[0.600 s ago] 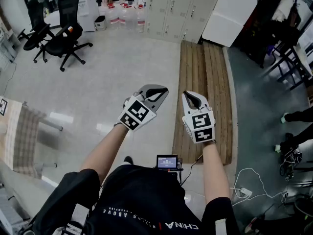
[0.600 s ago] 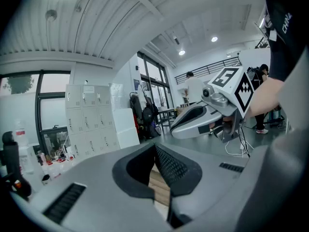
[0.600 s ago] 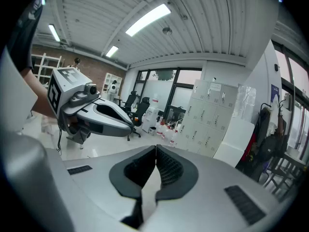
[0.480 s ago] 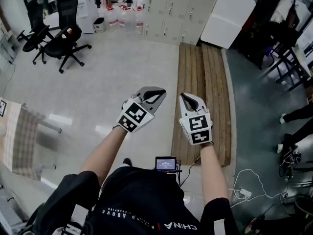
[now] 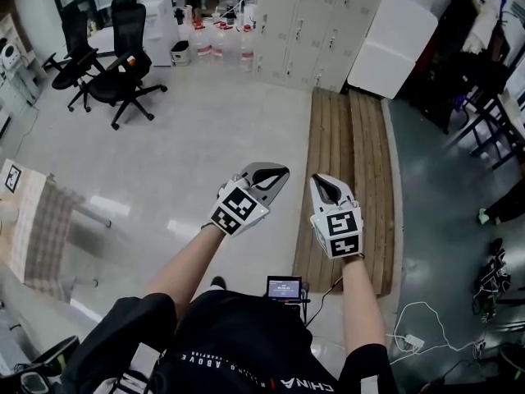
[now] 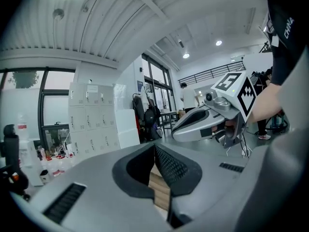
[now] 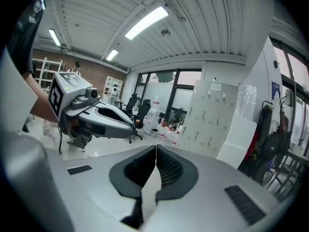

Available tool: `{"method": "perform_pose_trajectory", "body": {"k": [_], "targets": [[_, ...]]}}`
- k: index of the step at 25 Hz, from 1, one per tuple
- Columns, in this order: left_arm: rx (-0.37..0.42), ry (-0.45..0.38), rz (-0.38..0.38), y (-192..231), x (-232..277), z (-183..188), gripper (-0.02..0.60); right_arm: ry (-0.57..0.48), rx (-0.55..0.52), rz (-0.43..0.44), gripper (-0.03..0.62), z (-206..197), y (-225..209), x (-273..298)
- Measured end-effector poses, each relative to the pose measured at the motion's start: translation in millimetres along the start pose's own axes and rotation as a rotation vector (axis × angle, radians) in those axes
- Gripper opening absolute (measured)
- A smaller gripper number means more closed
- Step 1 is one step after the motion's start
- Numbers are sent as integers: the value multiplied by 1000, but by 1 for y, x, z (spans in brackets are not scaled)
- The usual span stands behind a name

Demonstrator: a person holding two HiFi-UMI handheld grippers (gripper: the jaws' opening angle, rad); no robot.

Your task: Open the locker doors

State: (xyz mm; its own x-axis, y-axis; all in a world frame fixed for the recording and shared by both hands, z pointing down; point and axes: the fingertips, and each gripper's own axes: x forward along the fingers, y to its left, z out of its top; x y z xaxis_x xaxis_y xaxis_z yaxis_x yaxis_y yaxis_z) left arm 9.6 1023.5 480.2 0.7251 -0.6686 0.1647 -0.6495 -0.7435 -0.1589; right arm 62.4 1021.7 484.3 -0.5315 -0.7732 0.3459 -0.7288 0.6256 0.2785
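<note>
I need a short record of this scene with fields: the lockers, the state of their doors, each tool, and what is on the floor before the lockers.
lockers: beige lockers at the far side of the room, well away from both tools
door state: all that show look closed
left tool: left tool in the air, jaws together, nothing between them
right tool: right tool in the air, jaws together, nothing between them
floor ahead: wooden planks lie toward the lockers
beside lockers: white panel at their right
far left: office chairs

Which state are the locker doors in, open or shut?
Shut: all visible locker doors lie flush with the front, and no gap shows.
</note>
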Motion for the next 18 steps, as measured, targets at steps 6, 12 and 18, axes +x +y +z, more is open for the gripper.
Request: {"method": "perform_pose_trajectory", "body": {"k": [6,12,18], "targets": [[-17,-4,18,1,3,2,20,6,10,13,32,-8,-5,-2],[16,44,27,-6,28,-7,20,22,26,22,32,-32,-39,-8],[18,72,59,-11,58,-13,20,40,14,60,32,-59,-71,-12]]}}
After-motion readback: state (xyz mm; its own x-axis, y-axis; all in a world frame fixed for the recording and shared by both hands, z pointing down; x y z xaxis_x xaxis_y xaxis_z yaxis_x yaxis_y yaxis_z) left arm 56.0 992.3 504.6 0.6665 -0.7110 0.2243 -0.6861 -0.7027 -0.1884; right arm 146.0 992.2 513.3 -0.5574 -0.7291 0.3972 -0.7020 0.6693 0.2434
